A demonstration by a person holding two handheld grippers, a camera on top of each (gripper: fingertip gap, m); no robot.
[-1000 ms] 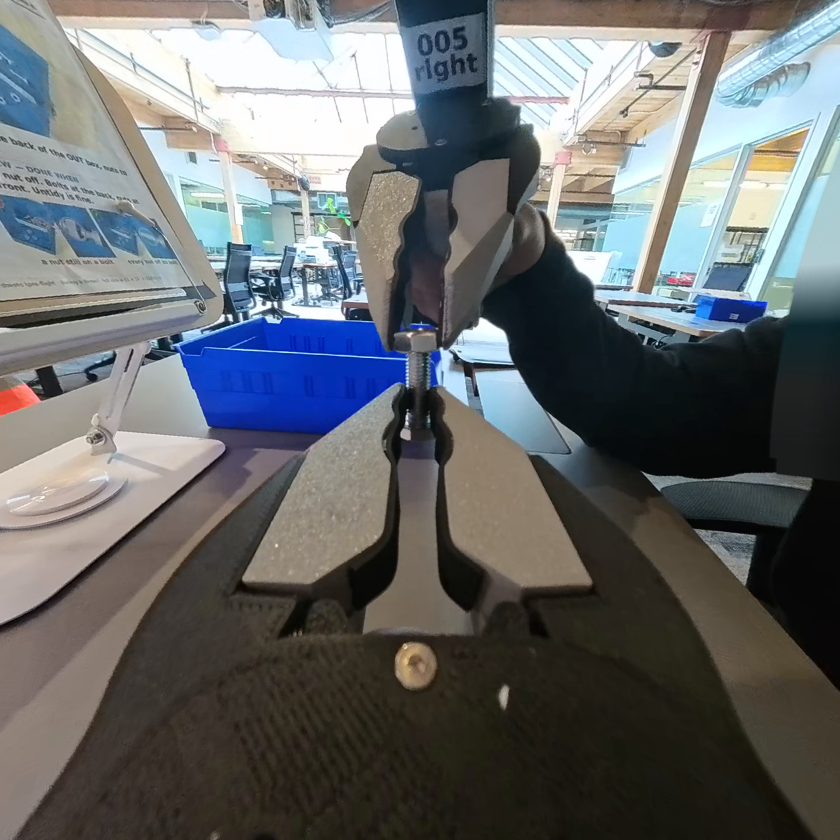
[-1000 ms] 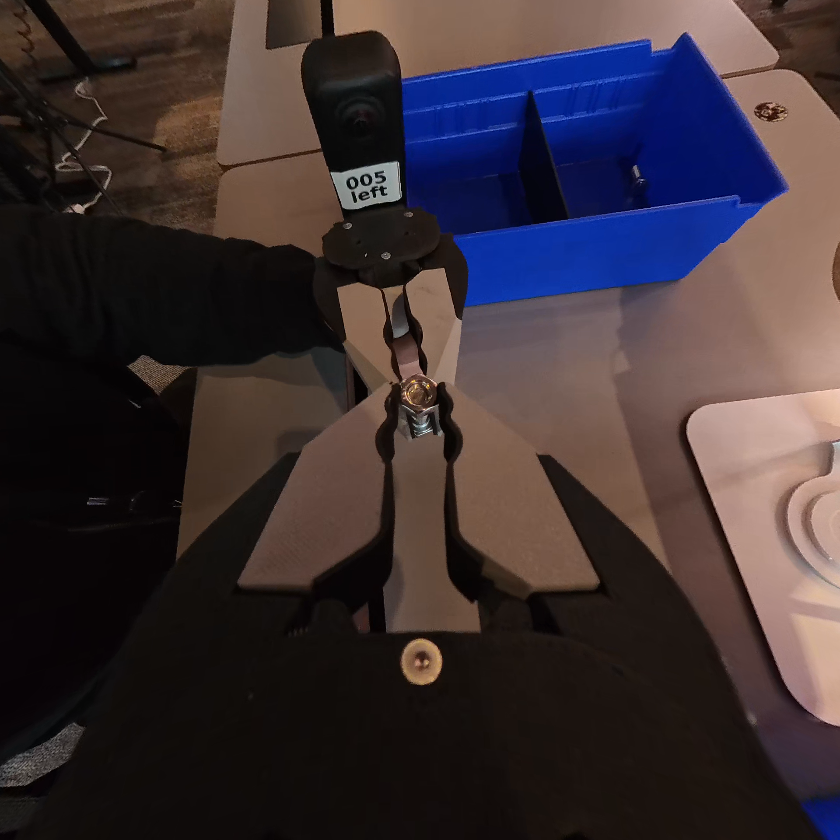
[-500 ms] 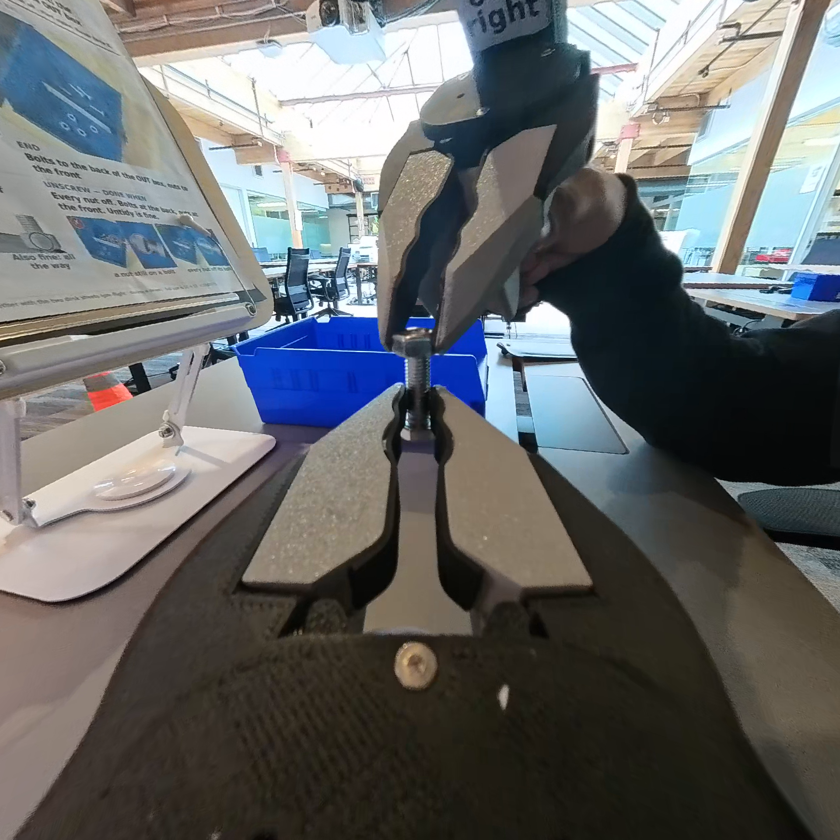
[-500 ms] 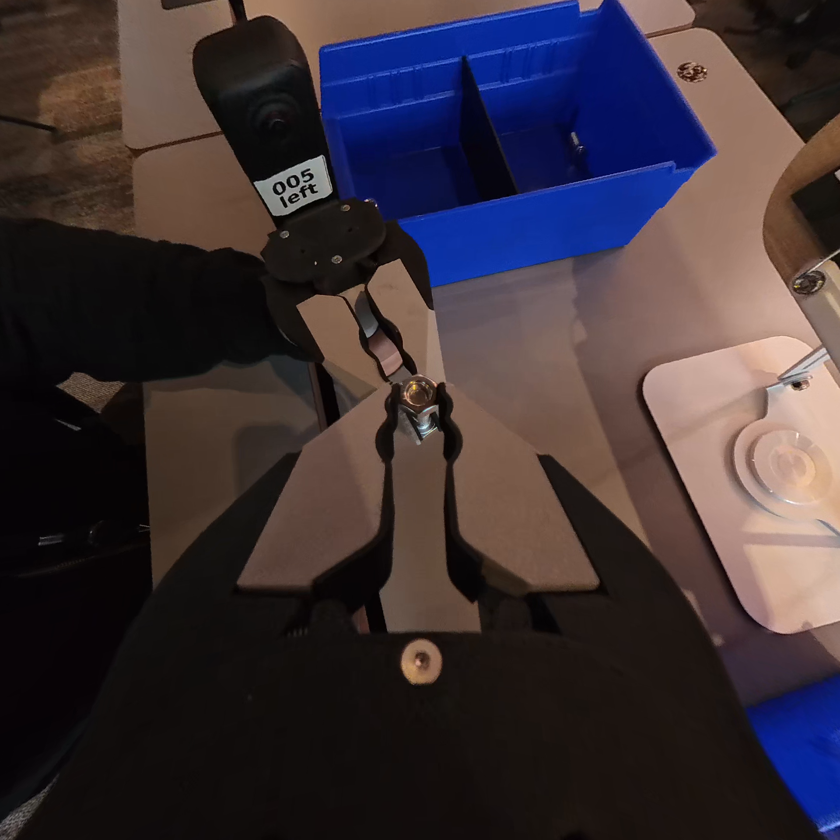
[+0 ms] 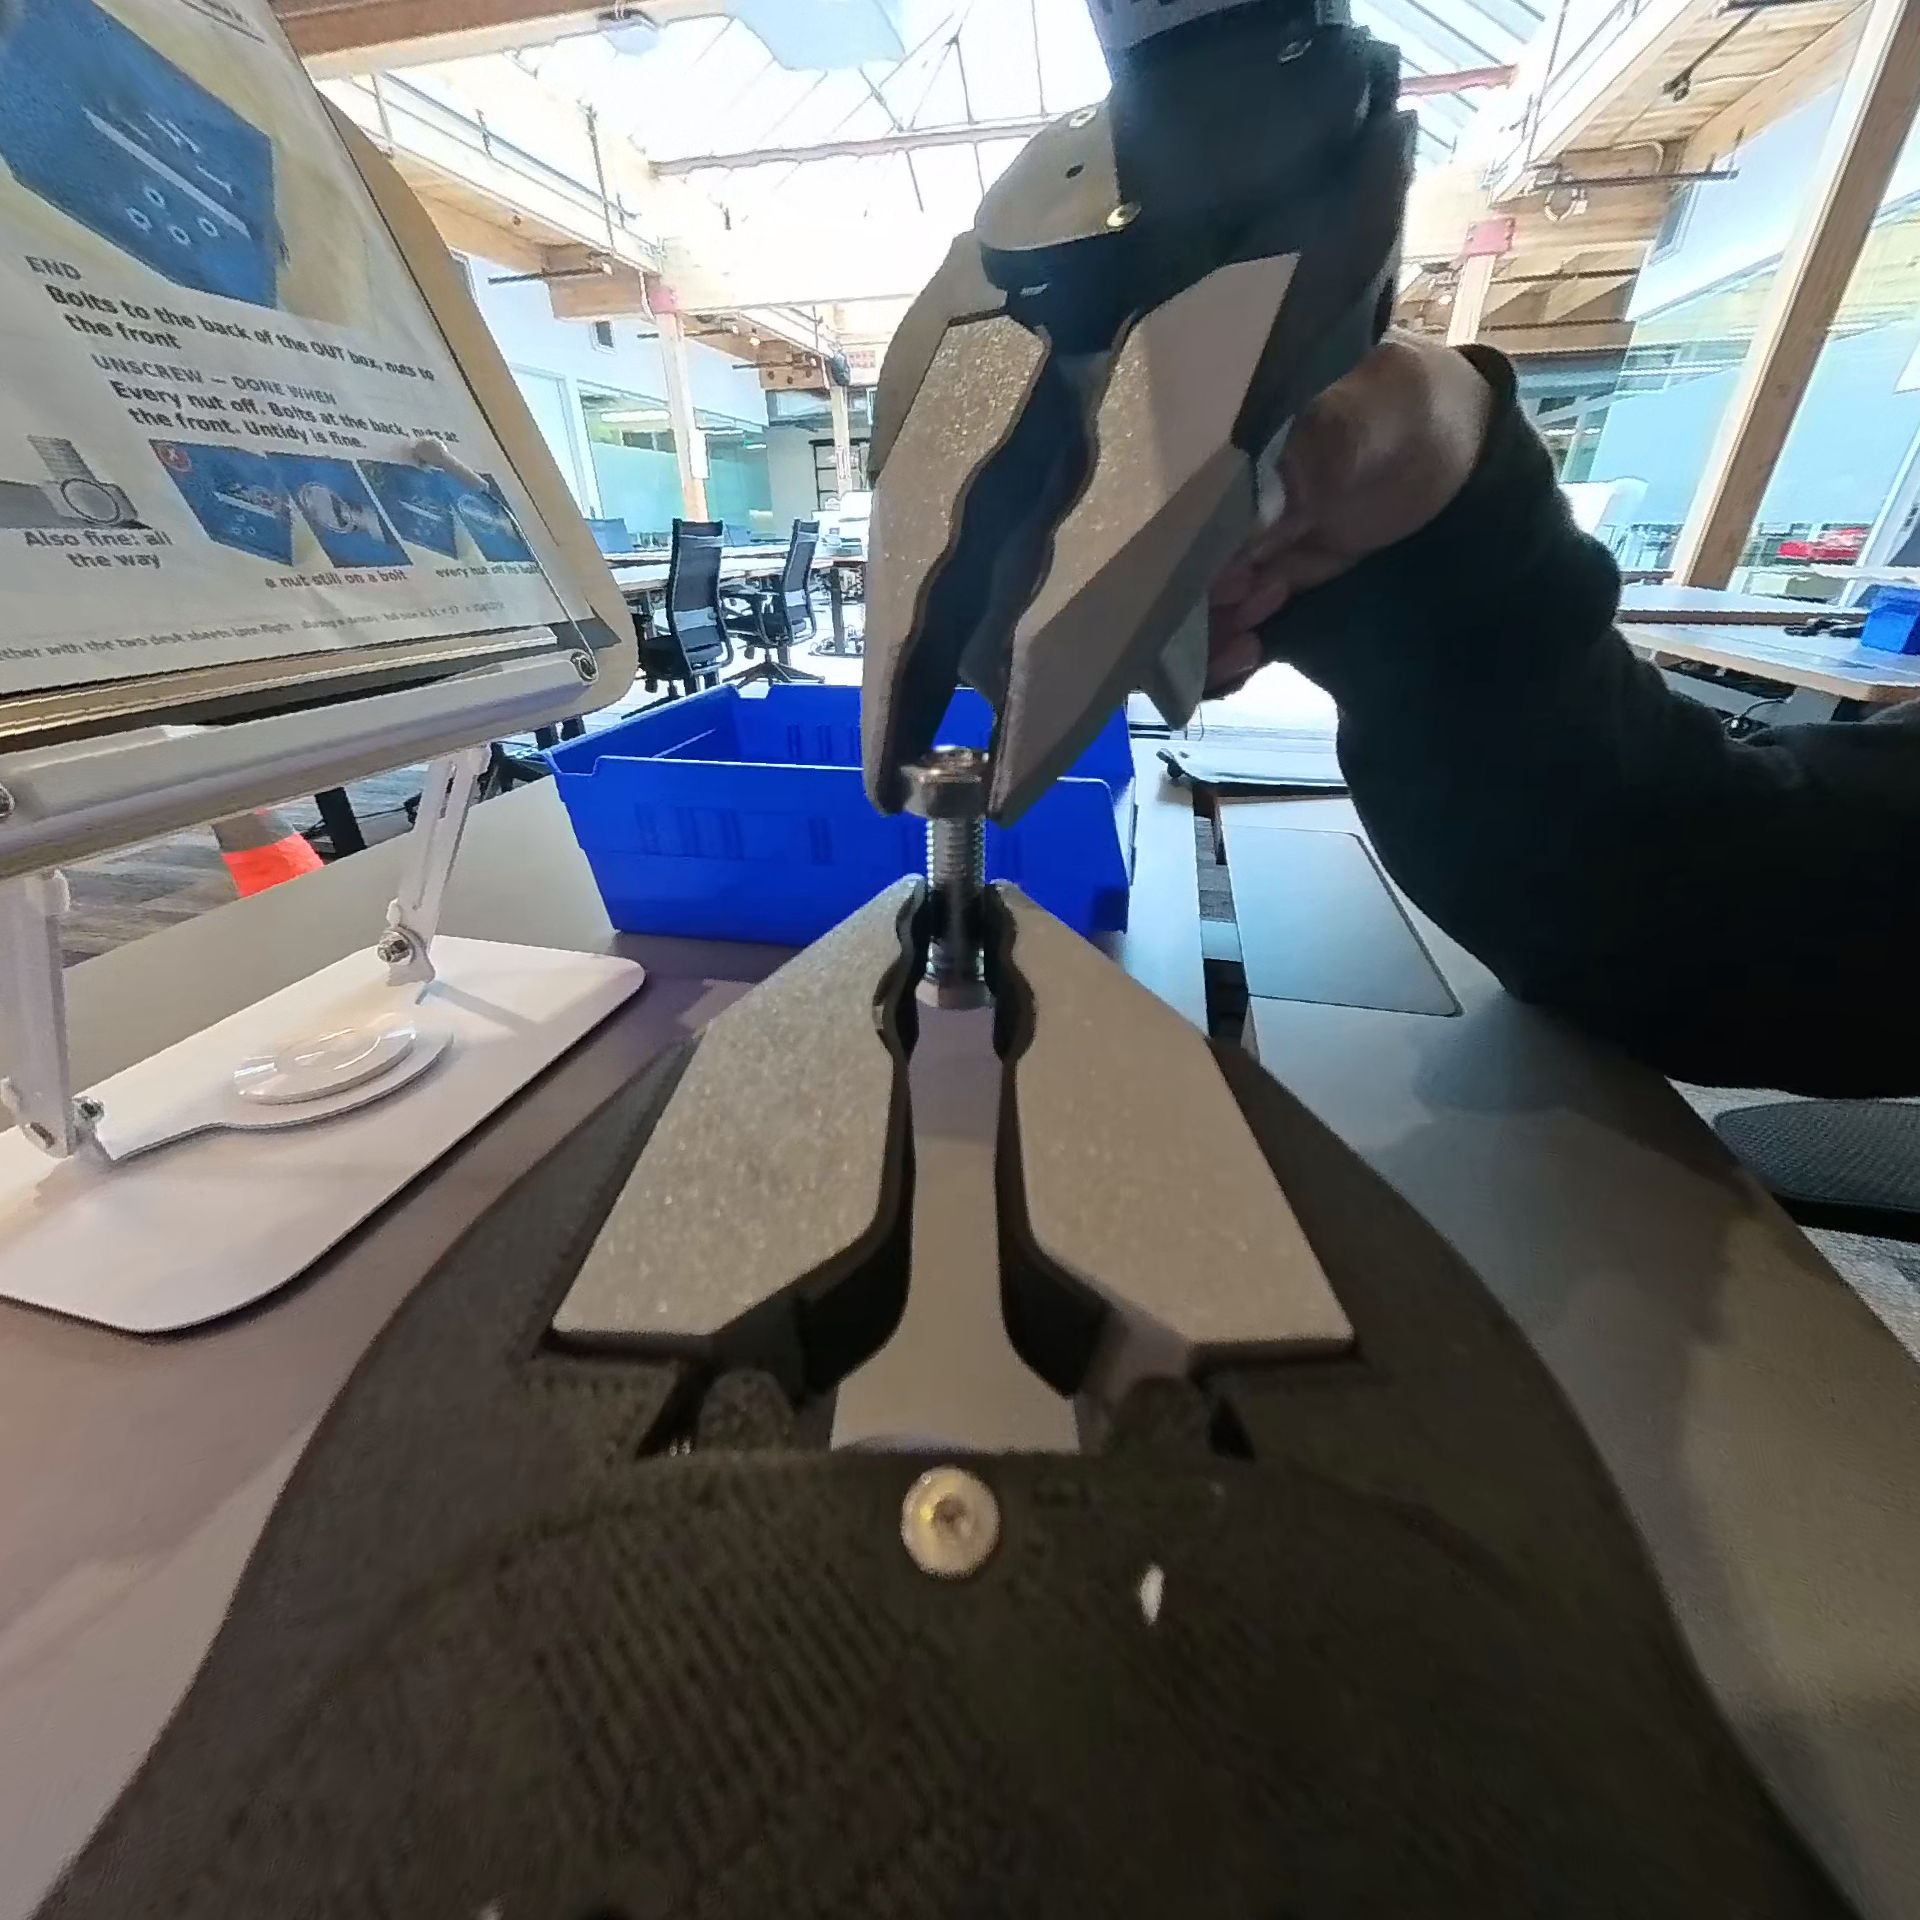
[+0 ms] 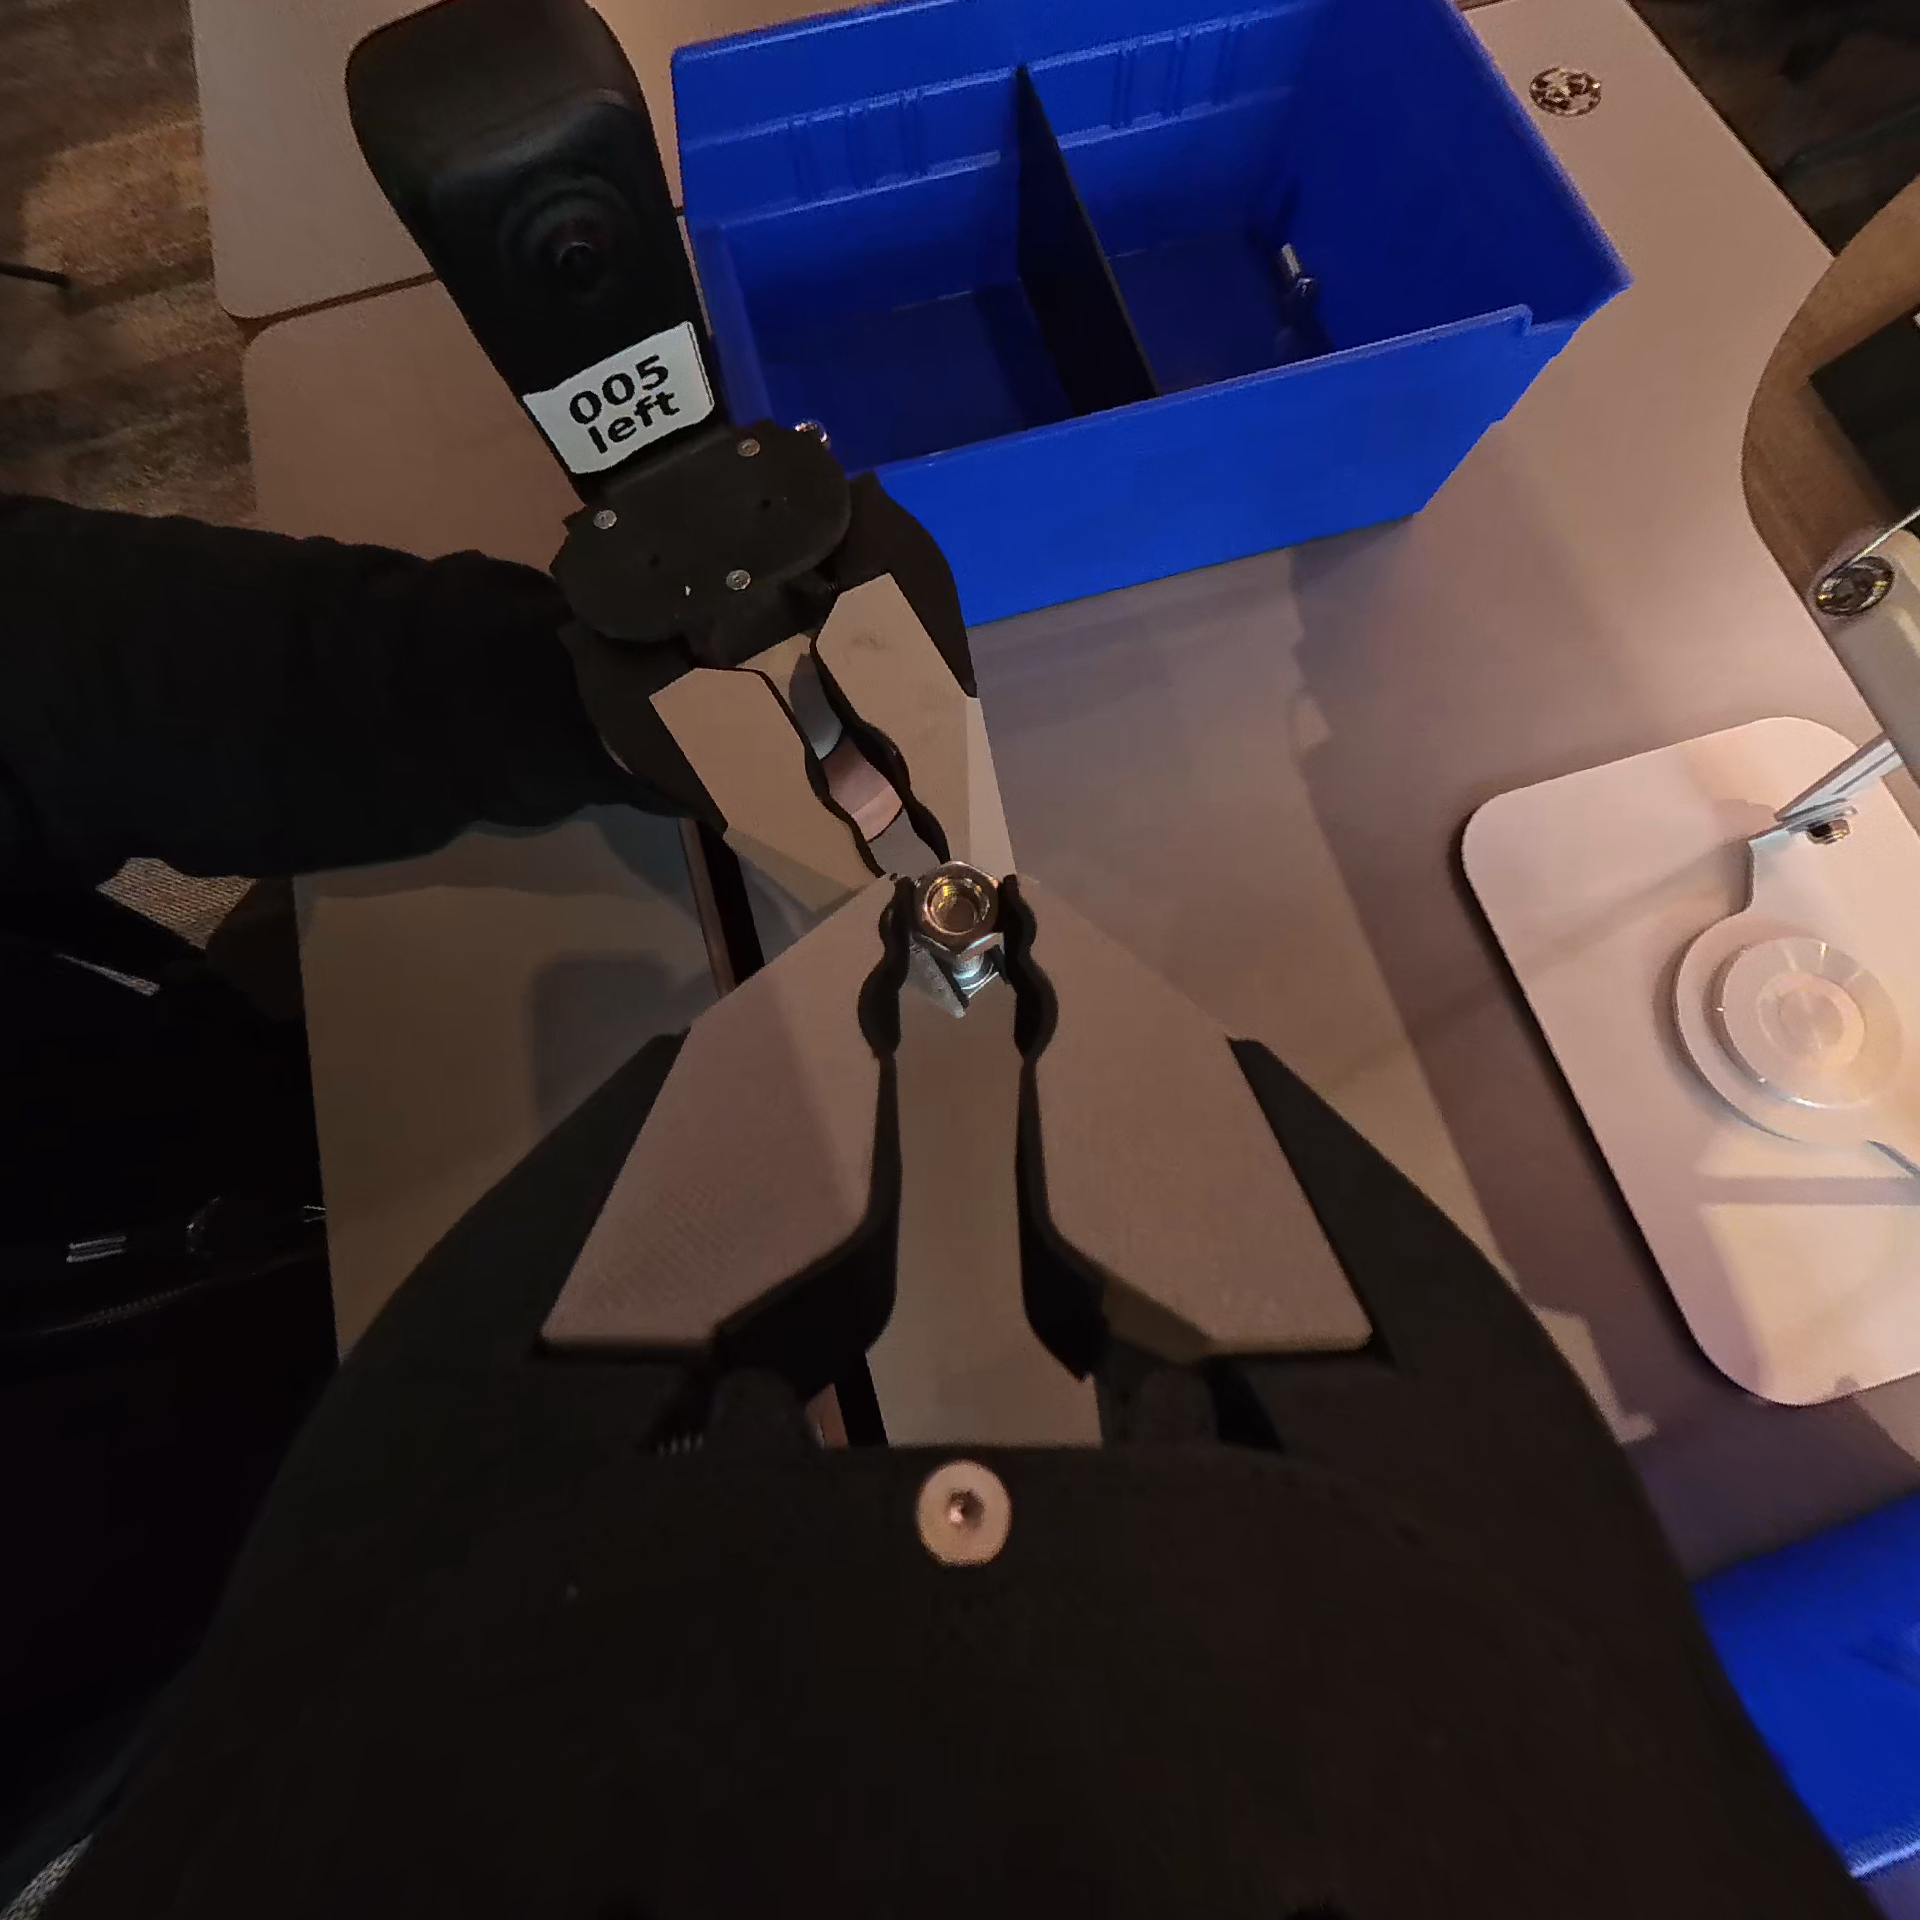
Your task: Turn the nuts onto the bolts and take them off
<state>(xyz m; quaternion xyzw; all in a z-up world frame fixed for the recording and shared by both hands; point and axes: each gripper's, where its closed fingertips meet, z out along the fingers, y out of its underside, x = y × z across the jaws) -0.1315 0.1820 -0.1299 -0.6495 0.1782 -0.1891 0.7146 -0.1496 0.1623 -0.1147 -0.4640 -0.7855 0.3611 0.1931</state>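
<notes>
While the left tool [image 5: 958, 940] stays clenched on the upright bolt [image 5: 956, 862] above the counter [image 6: 1195, 748], the right tool [image 6: 954, 914] grips the nut [image 6: 951, 906] at its tip. Since a second ago that tool has rotated, so threading is judged under way, direction unclear.

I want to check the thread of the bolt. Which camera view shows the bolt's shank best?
The left wrist view: the bolt stands upright in side profile, its thread bare between the left gripper and the right gripper. The right wrist view looks down on the nut; only a little thread shows.
</notes>
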